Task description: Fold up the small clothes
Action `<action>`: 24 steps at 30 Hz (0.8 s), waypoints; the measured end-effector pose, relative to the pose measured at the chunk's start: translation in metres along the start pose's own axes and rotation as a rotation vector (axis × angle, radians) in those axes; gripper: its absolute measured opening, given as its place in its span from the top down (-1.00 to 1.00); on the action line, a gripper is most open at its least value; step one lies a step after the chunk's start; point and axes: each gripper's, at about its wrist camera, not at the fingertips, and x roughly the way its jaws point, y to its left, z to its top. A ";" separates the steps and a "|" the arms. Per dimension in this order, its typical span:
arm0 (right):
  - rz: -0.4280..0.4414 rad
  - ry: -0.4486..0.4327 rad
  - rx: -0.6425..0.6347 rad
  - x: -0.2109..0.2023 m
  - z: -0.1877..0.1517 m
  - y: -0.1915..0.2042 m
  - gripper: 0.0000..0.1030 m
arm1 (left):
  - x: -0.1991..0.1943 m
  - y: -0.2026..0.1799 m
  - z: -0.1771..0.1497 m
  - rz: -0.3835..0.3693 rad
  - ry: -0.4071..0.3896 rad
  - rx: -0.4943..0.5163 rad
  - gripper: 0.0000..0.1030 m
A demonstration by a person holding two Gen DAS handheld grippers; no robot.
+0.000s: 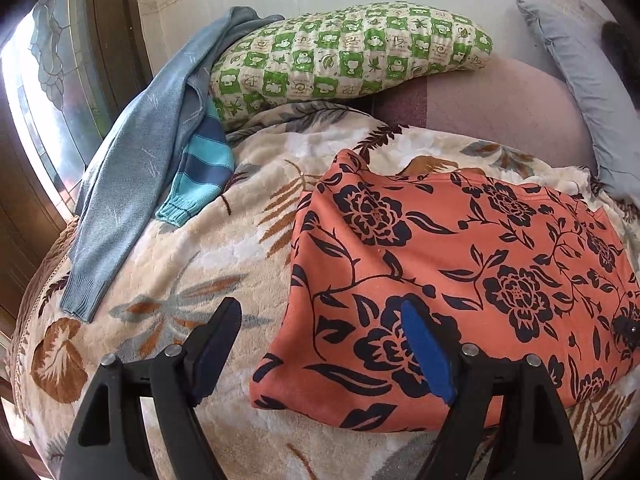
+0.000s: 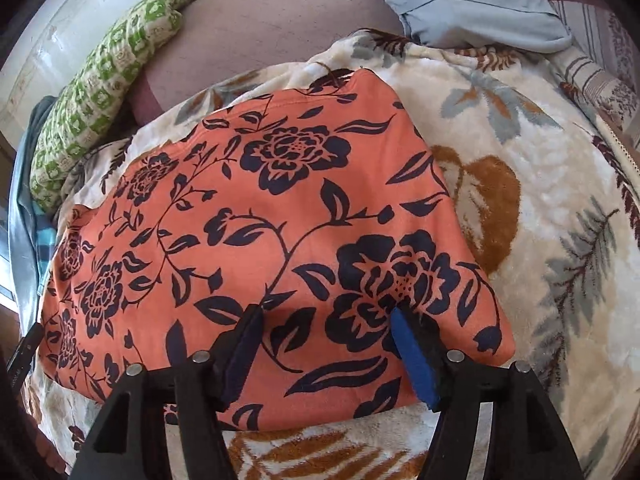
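An orange garment with a dark flower print (image 1: 440,264) lies folded flat on a cream leaf-patterned blanket (image 1: 180,280). My left gripper (image 1: 320,312) hangs open over the garment's near left edge, with one finger above the blanket and the other above the cloth. Nothing is gripped between its pads. In the right wrist view the same orange garment (image 2: 280,208) fills the middle. My right gripper (image 2: 326,314) stands open just above its near part, both fingertips (image 2: 400,320) over the print, with no cloth pinched.
A grey-blue sweater (image 1: 132,184) and a teal striped knit (image 1: 200,168) lie at the blanket's left. A green checked pillow (image 1: 340,52) and a pale blue pillow (image 1: 580,80) sit behind, against a white wall. A window (image 1: 40,80) is at far left.
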 end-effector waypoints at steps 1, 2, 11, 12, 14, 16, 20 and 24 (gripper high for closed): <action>0.024 -0.021 0.020 -0.005 0.002 -0.002 -0.36 | 0.001 -0.001 0.001 0.004 -0.001 0.000 -0.60; 0.053 -0.041 0.040 -0.011 0.006 -0.004 -0.36 | 0.003 -0.001 0.003 0.008 0.000 -0.001 -0.60; 0.167 -0.110 -0.002 -0.014 0.018 0.015 -0.08 | 0.012 -0.004 0.009 0.032 -0.004 0.001 -0.60; 0.173 -0.107 -0.027 -0.012 0.016 0.021 -0.03 | 0.012 -0.004 0.009 0.033 -0.009 0.001 -0.60; 0.188 -0.118 -0.073 -0.013 0.011 0.034 -0.01 | 0.010 -0.004 0.010 0.030 -0.014 0.000 -0.60; 0.200 -0.117 -0.116 -0.013 0.006 0.045 0.02 | 0.009 -0.004 0.010 0.029 -0.017 0.002 -0.60; 0.215 -0.106 -0.181 -0.012 -0.004 0.063 0.02 | 0.007 -0.004 0.010 0.029 -0.022 0.001 -0.60; 0.221 -0.068 -0.214 -0.004 -0.013 0.073 0.02 | 0.004 -0.004 0.011 0.030 -0.028 0.002 -0.60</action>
